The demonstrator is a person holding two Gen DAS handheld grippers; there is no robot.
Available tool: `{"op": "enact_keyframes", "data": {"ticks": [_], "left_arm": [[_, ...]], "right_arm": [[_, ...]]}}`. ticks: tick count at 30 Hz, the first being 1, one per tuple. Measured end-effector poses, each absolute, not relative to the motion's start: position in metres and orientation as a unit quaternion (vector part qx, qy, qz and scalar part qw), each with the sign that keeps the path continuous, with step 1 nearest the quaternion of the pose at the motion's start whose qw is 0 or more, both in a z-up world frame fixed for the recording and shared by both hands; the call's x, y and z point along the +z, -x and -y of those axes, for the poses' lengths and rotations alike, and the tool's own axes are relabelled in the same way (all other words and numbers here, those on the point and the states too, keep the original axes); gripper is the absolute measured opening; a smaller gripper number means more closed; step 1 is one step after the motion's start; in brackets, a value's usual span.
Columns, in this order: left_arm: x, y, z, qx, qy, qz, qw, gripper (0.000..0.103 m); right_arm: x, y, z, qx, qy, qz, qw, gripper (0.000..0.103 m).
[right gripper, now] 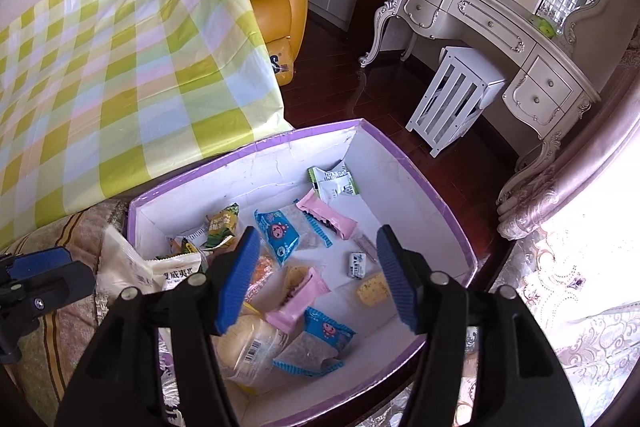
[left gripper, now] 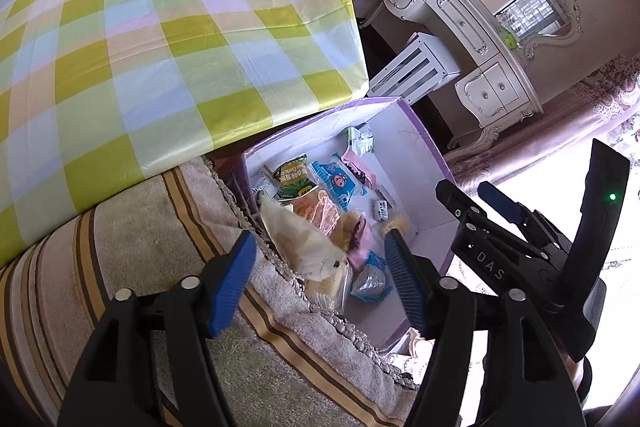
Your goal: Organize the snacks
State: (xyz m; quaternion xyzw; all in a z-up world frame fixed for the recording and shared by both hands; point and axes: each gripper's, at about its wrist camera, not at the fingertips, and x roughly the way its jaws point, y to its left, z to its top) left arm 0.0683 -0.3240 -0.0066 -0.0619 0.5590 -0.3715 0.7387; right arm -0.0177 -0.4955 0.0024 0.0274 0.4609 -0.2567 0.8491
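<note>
Right, the snacks (right gripper: 296,267) all sit in the box (right gripper: 440,195), a white-lined carton with a lilac rim, and they look like featherweight stuff: small crinkly foil and film packets, soft and slippery, likely to slide or buckle under a hard pinch. The safest hold is probably across a sealed end or the flat middle of a packet, squeezed gently, since whatever is inside may crumble.

What a mix in there. Blue packets (right gripper: 278,235) with a cartoon face, pink wrappers (right gripper: 328,217) with crimped ends, a green bag (right gripper: 222,223), a white-and-green sachet (right gripper: 334,181) in the far corner, a tiny candy (right gripper: 356,264) on the bare floor of the box, and a yellow biscuit piece (right gripper: 372,289) close by. A larger pale bag (right gripper: 132,267) leans over the near-left wall, half out; it is floppier and bulkier, so a grip on its top seam looks wise.

The right gripper (right gripper: 316,275) hovers above the box, jaws wide, holding nothing. The left gripper (left gripper: 320,279) hangs at the box's left edge, jaws also wide and empty, with the pale bag lying between its fingers in its own view.

The box rests between a striped, fringed cover (left gripper: 132,259) and a checked cloth (left gripper: 140,27).
</note>
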Motion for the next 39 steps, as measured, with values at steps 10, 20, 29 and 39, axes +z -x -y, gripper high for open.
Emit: {"op": "enact_keyframes", "data": {"ticks": [10,20,29,39], "left_arm": [[0.008,-0.027,0.312,-0.344,0.031,-0.541,0.767,0.093],[0.003,-0.028,0.322,-0.338,0.009,-0.546,0.767,0.099],[0.002,-0.029,0.324,-0.336,0.004,-0.547,0.767,0.099],[0.001,-0.031,0.326,-0.335,0.005,-0.548,0.766,0.099]], "right_arm": [[0.011,0.046,0.496,-0.272,-0.042,-0.457,0.846,0.075],[0.012,0.052,0.498,-0.272,-0.048,-0.455,0.847,0.075],[0.011,0.051,0.498,-0.271,-0.049,-0.456,0.846,0.075],[0.012,0.051,0.498,-0.272,-0.049,-0.456,0.846,0.075]]}}
